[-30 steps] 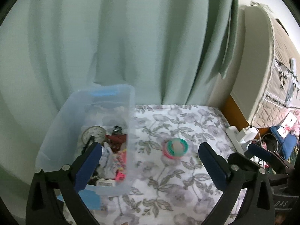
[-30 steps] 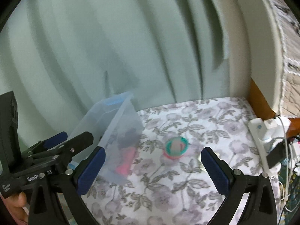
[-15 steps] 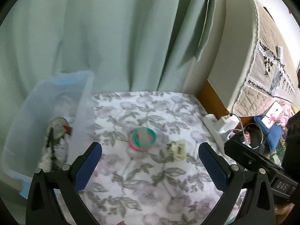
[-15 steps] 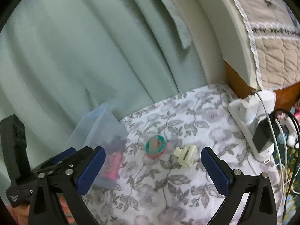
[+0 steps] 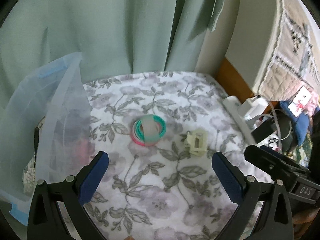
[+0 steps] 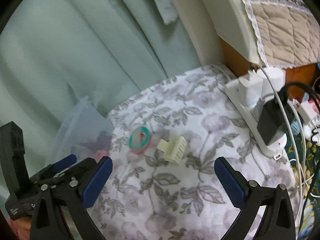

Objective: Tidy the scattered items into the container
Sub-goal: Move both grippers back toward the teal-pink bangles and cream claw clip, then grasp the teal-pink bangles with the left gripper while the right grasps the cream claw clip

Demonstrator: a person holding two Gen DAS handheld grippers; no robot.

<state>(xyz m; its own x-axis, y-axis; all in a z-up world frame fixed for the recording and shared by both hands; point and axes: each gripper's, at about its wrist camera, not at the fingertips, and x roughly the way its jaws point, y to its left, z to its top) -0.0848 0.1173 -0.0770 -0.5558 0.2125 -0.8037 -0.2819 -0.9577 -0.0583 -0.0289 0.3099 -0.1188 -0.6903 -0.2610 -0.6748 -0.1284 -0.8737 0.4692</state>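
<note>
Newly in view, hair clip [image 5: 196, 143] lies beyond the spread left gripper [image 5: 160, 172].

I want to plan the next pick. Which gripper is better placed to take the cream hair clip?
Right, probably. The hair clip lies nearly centred ahead of the open right gripper; for the left gripper, also open, it sits off to the right, with the ring stack more central.
</note>
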